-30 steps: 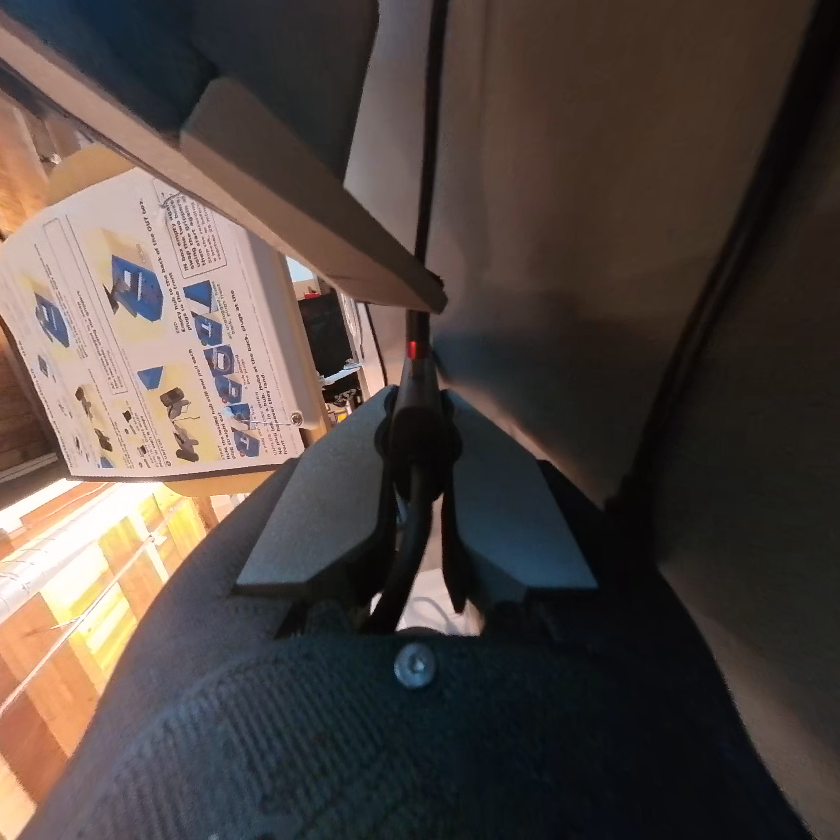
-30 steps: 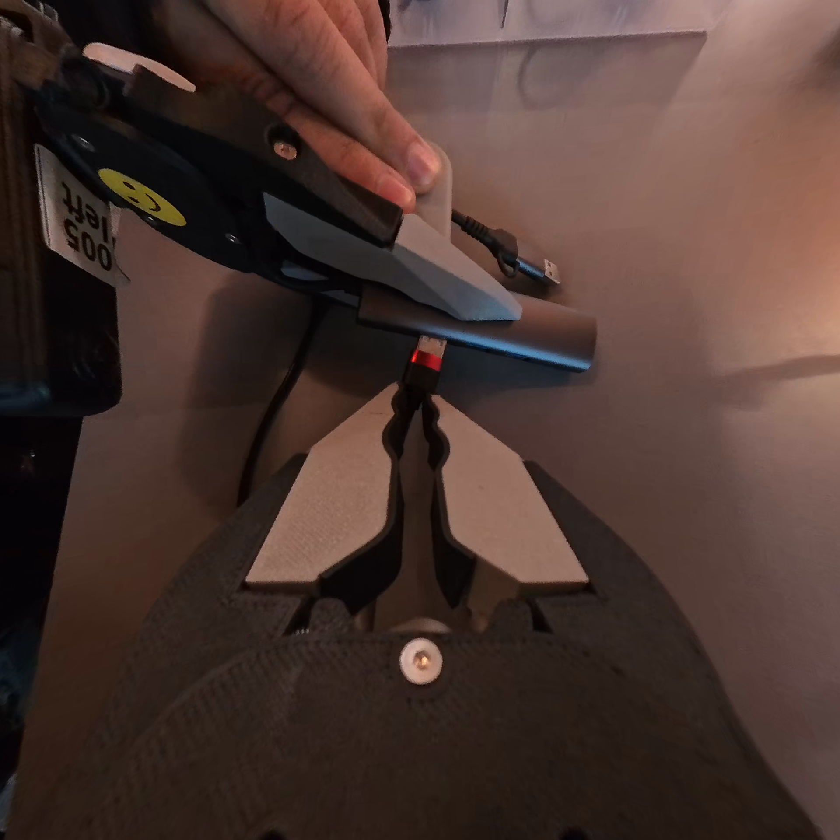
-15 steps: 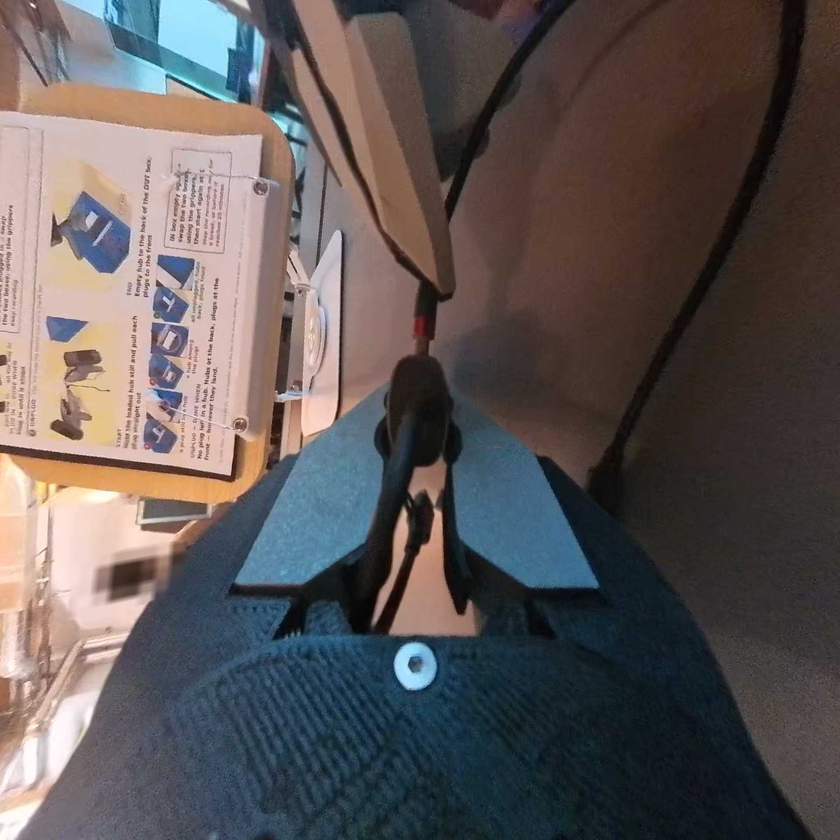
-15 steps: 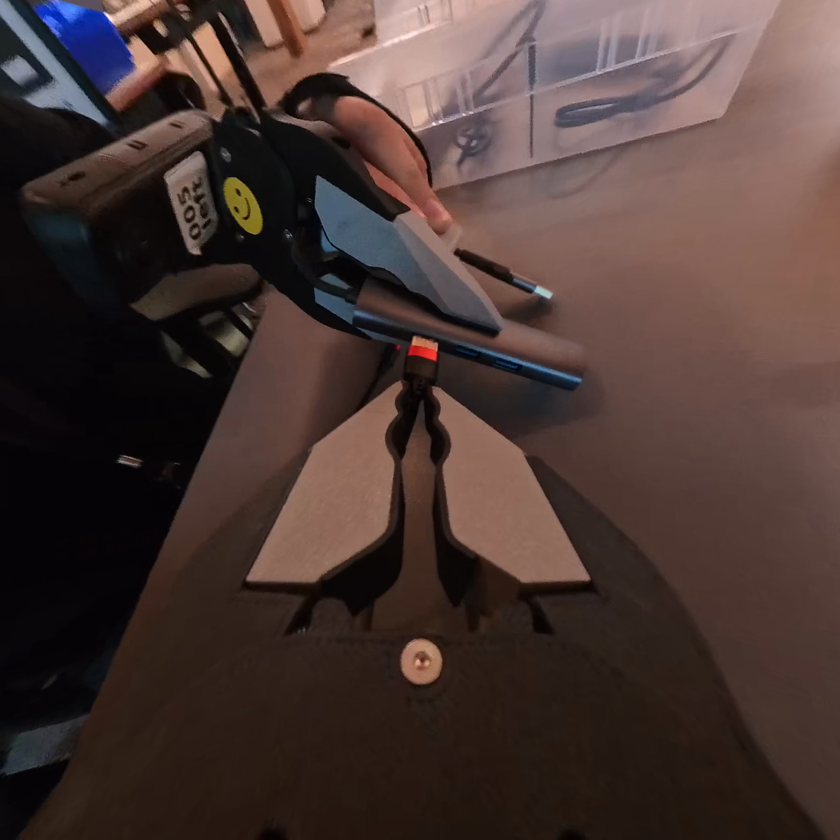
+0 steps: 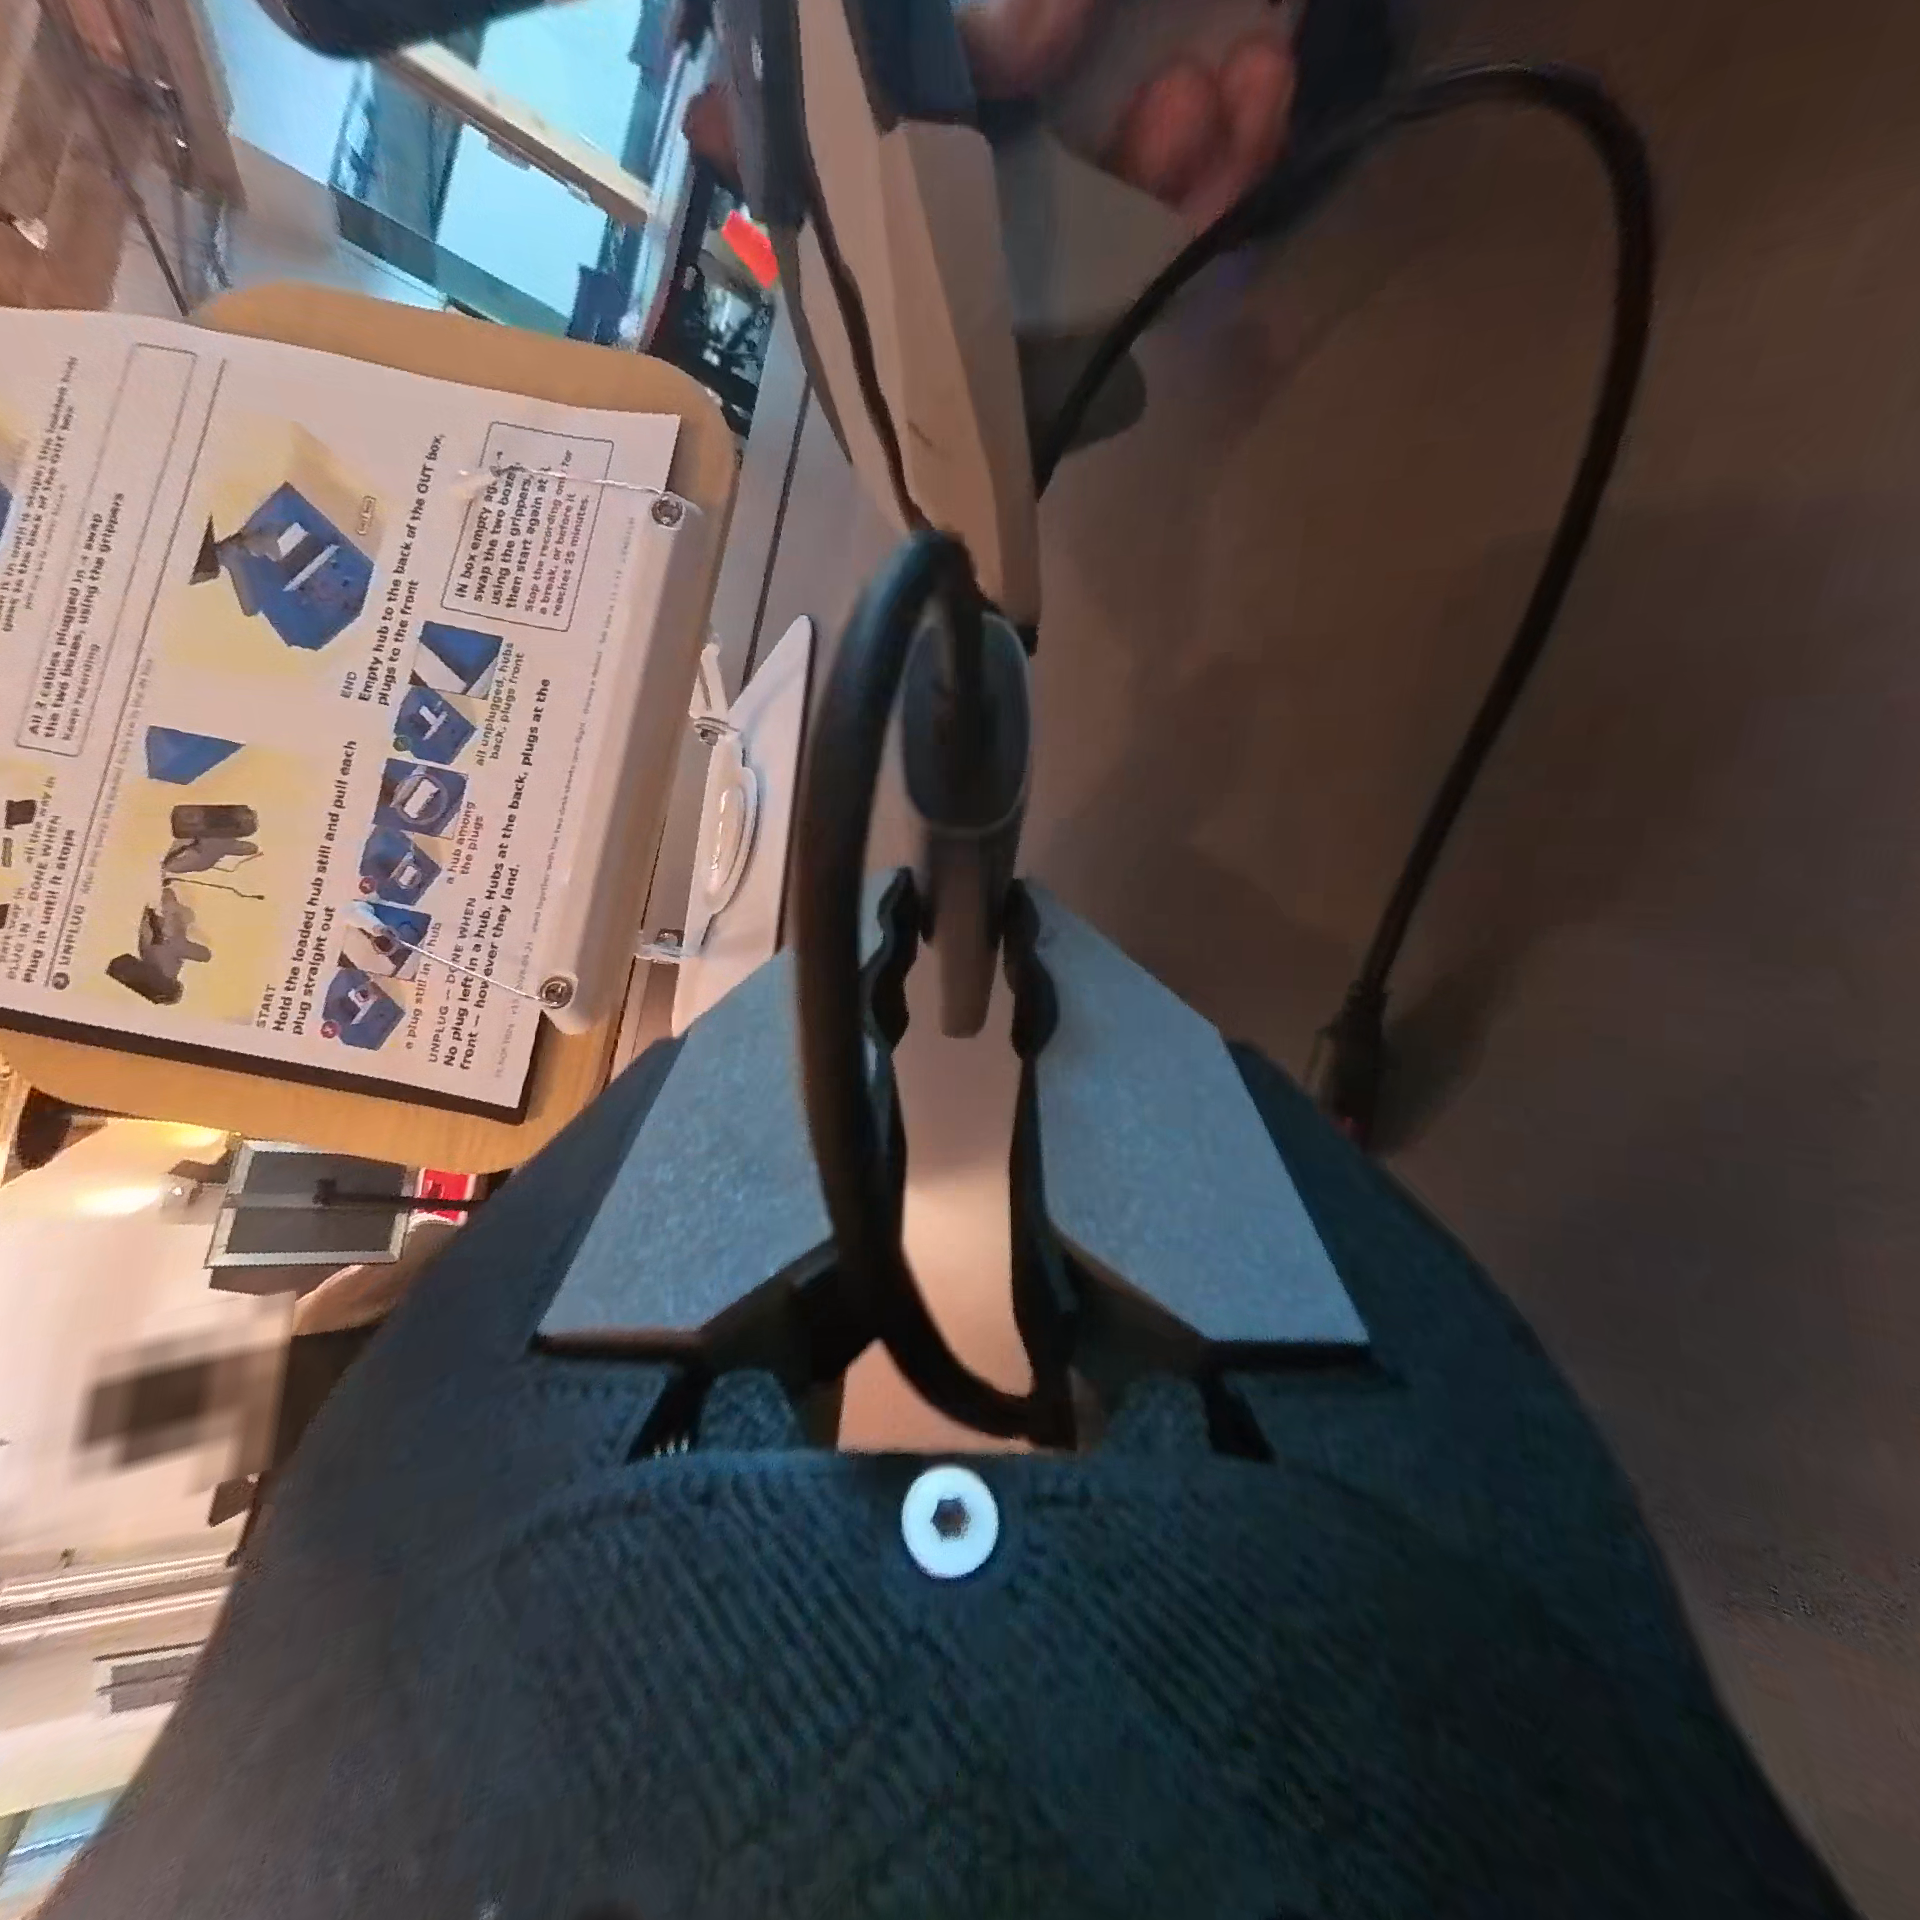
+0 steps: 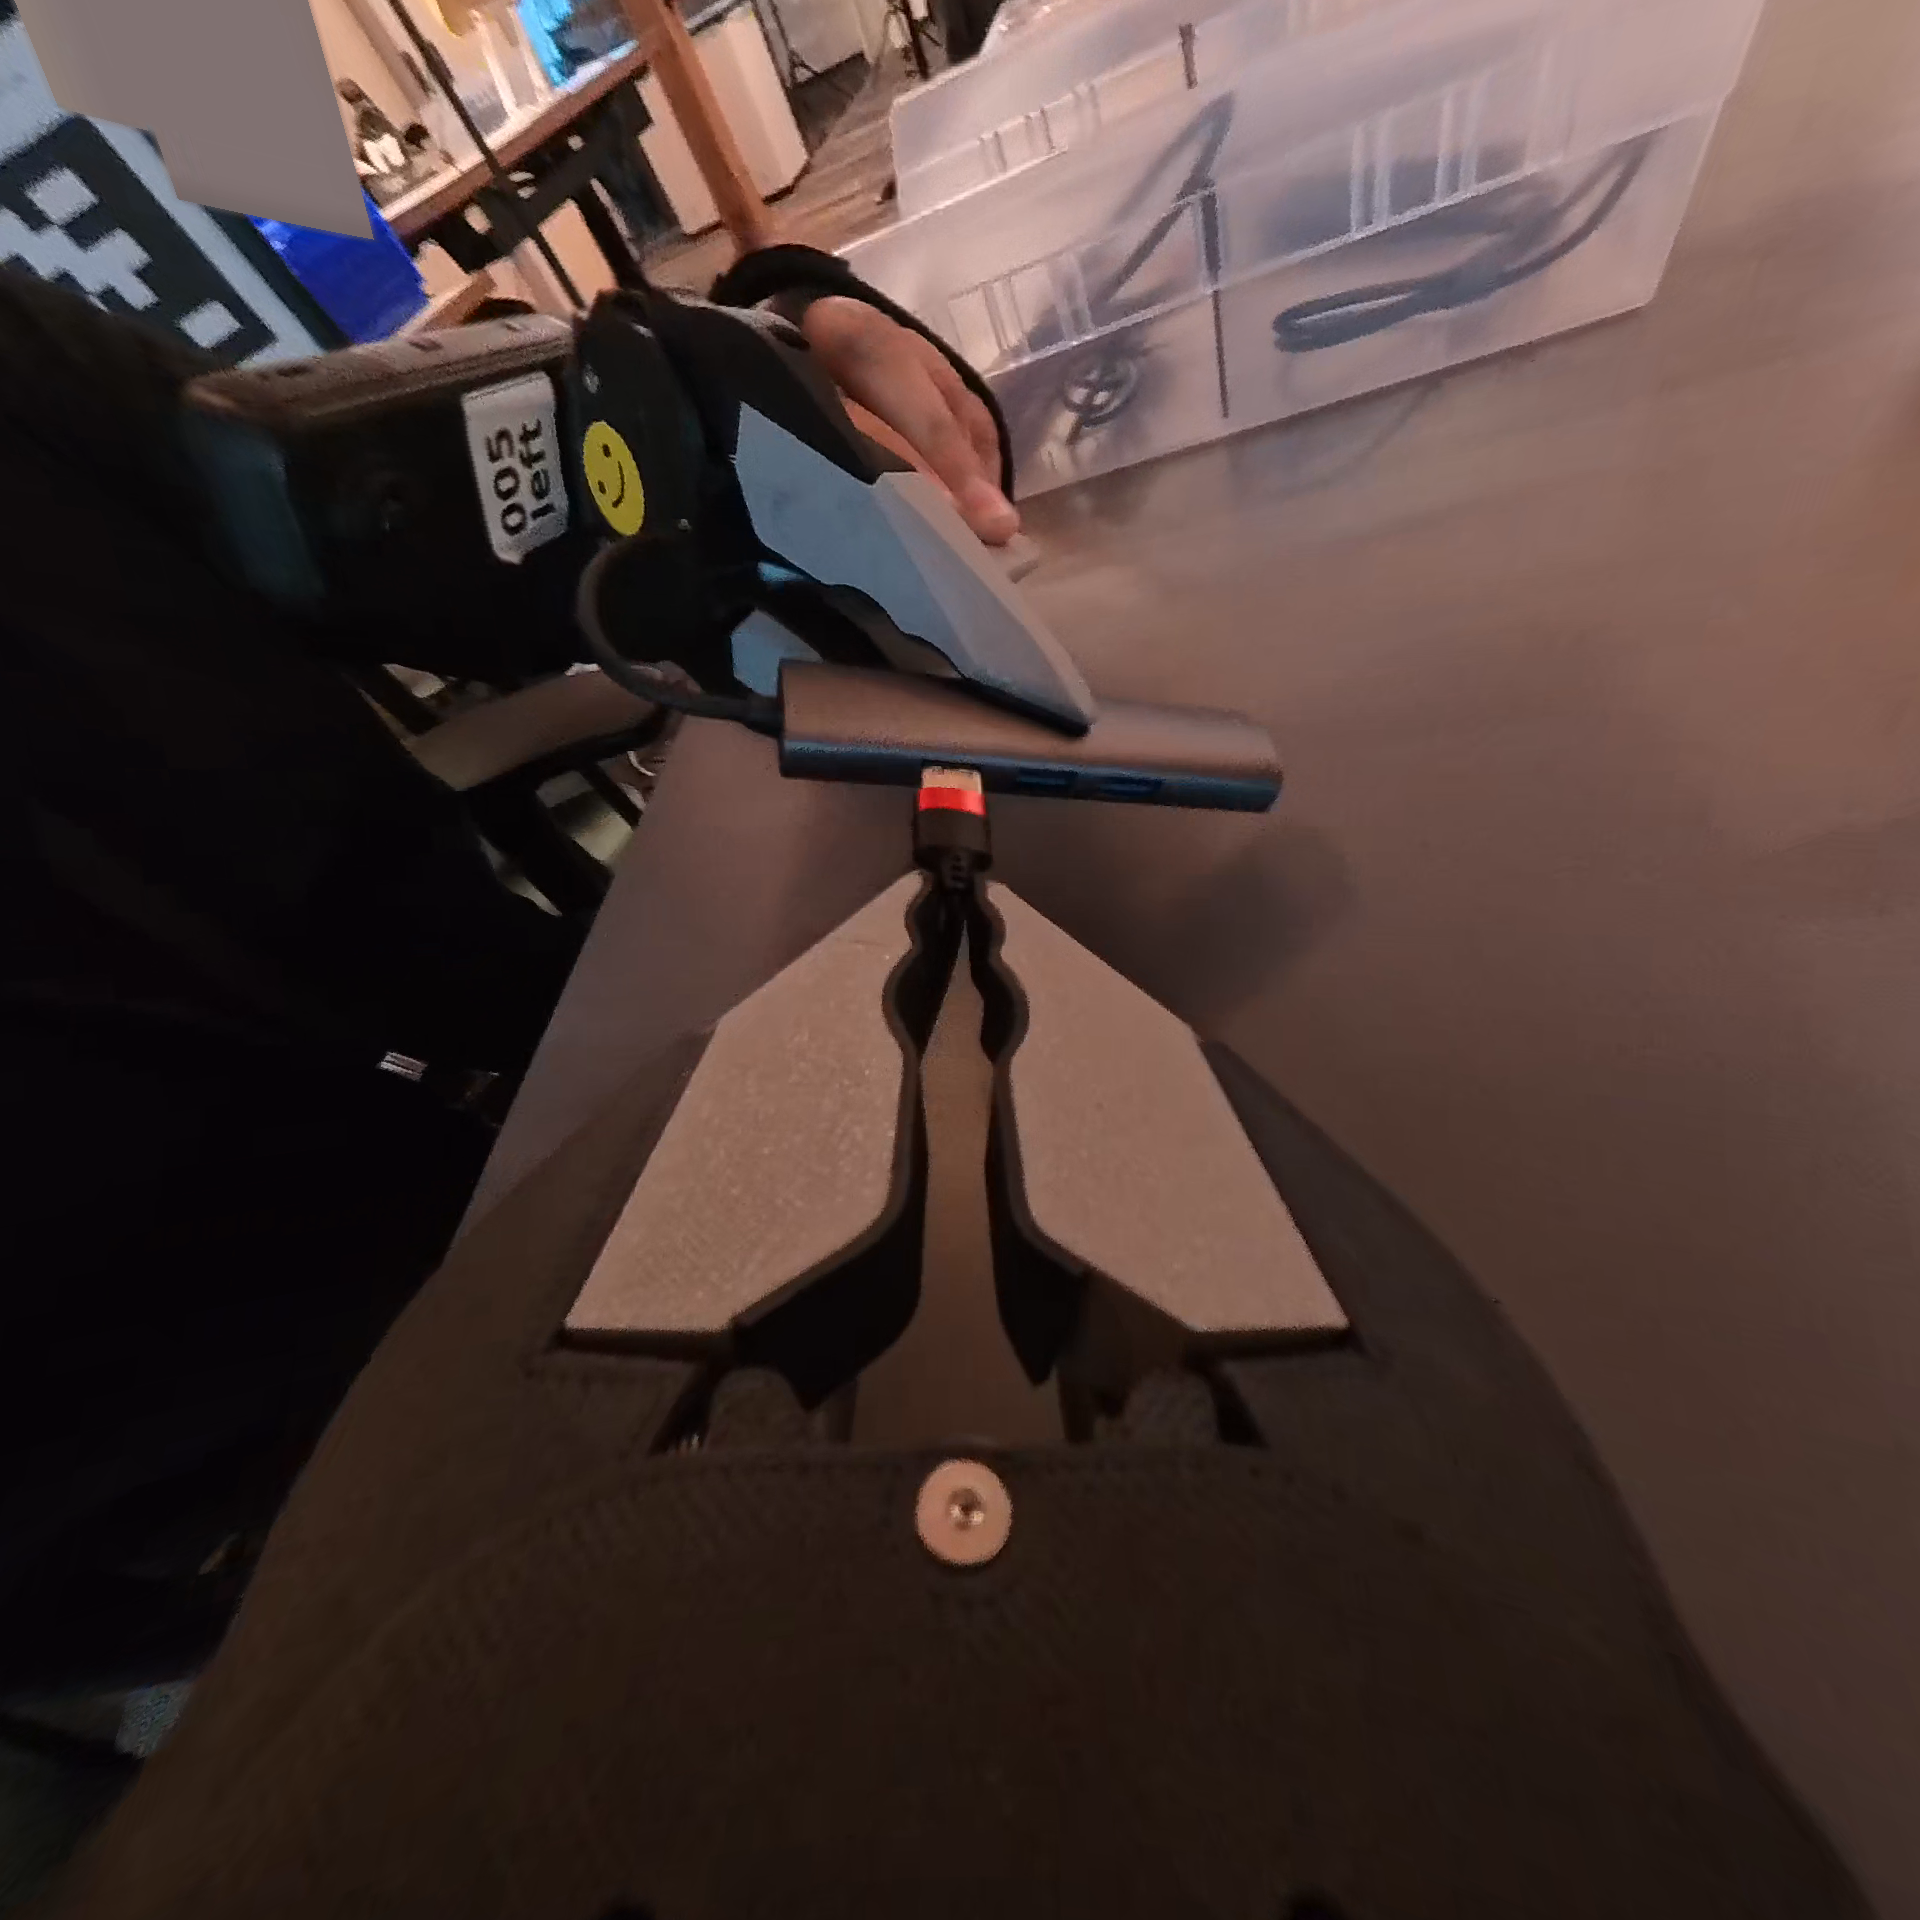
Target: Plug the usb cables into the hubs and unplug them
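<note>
Grey, grainy finger plates of the left gripper (image 5: 956, 914) close narrowly on the flat end of a slim dark hub (image 5: 961, 769), seen end-on with rounded corners; its thin black lead (image 5: 831, 883) loops back between the wavy jaw edges. Beside it stands a printed instruction sheet (image 5: 312, 707) on a rounded wooden board, and a second black cable (image 5: 1507, 644) arcs over the brown table (image 5: 1662, 1351)

From the right wrist, the right gripper (image 6: 951, 894) pinches a ribbed black USB plug (image 6: 951, 821) with a red band, its metal tip seated in the long side of the hub (image 6: 1174, 743), held above the table. A clear plastic box (image 6: 1351, 239) lies behind
</note>
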Demonstrator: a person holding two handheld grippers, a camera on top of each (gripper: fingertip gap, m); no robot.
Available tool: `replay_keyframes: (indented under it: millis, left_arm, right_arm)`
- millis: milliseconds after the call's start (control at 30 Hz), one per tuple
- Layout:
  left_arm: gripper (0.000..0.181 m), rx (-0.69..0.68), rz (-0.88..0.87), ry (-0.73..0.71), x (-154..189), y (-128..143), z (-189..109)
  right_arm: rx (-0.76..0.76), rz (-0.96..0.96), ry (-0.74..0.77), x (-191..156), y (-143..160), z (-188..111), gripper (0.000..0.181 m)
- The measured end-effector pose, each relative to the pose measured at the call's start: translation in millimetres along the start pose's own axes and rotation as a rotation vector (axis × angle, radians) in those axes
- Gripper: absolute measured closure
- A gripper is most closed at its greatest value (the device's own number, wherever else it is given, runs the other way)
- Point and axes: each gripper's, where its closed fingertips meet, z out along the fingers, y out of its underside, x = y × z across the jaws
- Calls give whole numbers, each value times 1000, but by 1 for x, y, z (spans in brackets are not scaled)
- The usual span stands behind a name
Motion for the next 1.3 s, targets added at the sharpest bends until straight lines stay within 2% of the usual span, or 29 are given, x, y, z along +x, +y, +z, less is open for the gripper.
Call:
replay_keyframes:
  millis: [333, 400, 500, 633, 733, 933, 1000, 1133, 1233, 1300]
  left_arm:
    - [167, 64, 0, 6, 0, -8, -6]
    - [167, 127, 16, 41, 5, -16, -13]
    - [167, 268, -74, 122, 10, -38, -26]
    - [166, 457, -286, 228, -2, -55, -43]
    - [166, 515, -342, 255, -7, -61, -51]
    - [167, 503, -409, 162, -34, -45, -55]
    - [167, 492, -363, 159, -31, -44, -55]
    - [167, 534, -293, 129, -23, -61, -55]
    - [167, 563, -275, 97, -27, -64, -56]
    - [167, 633, -201, 60, -29, -66, -59]
  right_arm:
    - [-7, 4, 29, 2, 1, -9, 180]
    - [1, 33, -56, -6, 4, -10, 180]
    - [71, -23, -262, -42, -8, -10, 181]
    - [165, -44, -345, -61, -28, -15, 181]
    - [204, -2, -399, -61, -30, -18, 181]
    - [254, 14, -309, -44, -34, -33, 181]
    - [282, 15, -327, -47, -38, -37, 181]
    - [261, 3, -377, -59, -38, -30, 181]
    - [261, 2, -404, -66, -40, -27, 181]
    - [258, 8, -386, -66, -41, -25, 181]
